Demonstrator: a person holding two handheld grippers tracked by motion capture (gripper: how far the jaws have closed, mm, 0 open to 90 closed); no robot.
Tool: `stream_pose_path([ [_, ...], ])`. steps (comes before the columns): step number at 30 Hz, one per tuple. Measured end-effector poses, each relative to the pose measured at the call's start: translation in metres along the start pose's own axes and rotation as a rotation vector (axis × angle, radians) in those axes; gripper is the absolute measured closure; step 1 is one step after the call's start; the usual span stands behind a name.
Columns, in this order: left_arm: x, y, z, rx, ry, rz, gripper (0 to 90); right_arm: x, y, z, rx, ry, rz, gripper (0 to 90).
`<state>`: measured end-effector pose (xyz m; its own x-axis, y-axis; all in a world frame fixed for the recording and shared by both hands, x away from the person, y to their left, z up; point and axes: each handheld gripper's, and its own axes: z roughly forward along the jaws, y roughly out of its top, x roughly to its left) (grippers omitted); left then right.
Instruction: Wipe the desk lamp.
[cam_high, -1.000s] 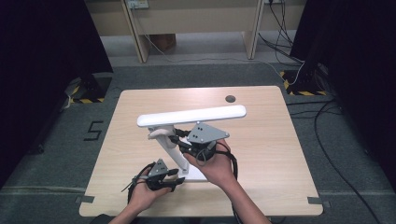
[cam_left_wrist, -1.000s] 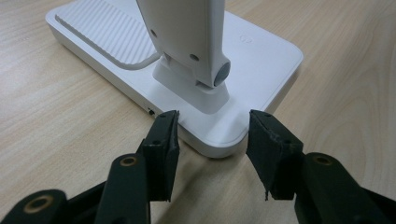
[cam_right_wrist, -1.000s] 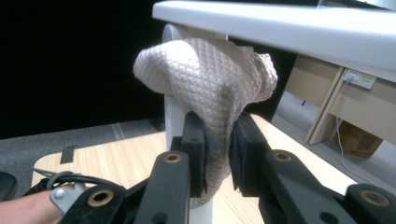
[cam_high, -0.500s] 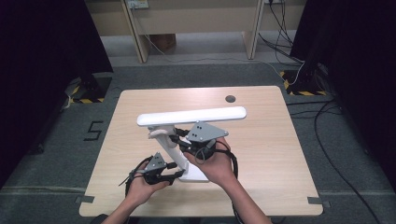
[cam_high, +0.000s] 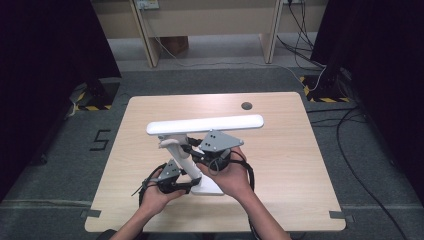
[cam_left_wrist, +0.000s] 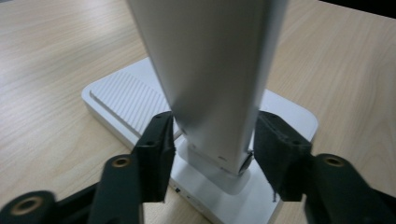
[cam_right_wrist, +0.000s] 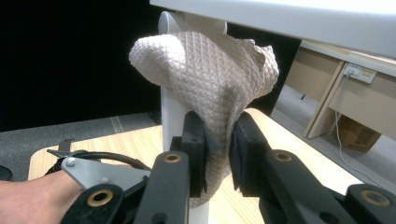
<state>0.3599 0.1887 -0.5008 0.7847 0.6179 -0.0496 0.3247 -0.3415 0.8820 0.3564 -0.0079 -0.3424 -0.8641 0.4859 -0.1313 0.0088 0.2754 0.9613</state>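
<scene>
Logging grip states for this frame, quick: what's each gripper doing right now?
Left gripper: fingers around the lamp stem just above its base, closed on it.
Right gripper: closed on a cloth, held against the lamp's upper stem.

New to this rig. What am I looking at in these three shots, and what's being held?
No robot here: a person holds a hand-held gripper in each hand. The high view looks down on a wooden table with a white desk lamp standing on it. The other two pictures come from cameras riding on each gripper, looking along its black jaws. The left hand-held gripper has its jaws on either side of the lamp's stem just above the base, steadying it. The right hand-held gripper pinches a beige quilted cloth against the lamp's upper stem, apparently to wipe it.
</scene>
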Motion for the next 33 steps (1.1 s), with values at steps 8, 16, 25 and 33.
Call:
stream_pose_path([
  [8, -0.005, 0.000, 0.001, 0.008, 0.035, 0.015, 49.3, -0.001, 0.001, 0.001, 0.004, -0.004, 0.006, 77.5],
  [16, -0.008, 0.002, 0.001, 0.023, 0.061, 0.021, 48.8, 0.000, 0.003, 0.008, 0.018, -0.002, -0.003, 77.4],
  [25, -0.010, 0.003, 0.001, 0.034, 0.075, 0.036, 48.7, 0.001, 0.001, 0.011, 0.055, 0.010, -0.030, 78.8],
  [33, -0.012, 0.003, 0.002, 0.036, 0.084, 0.032, 48.6, 0.003, 0.007, 0.008, 0.015, 0.019, -0.030, 79.1],
])
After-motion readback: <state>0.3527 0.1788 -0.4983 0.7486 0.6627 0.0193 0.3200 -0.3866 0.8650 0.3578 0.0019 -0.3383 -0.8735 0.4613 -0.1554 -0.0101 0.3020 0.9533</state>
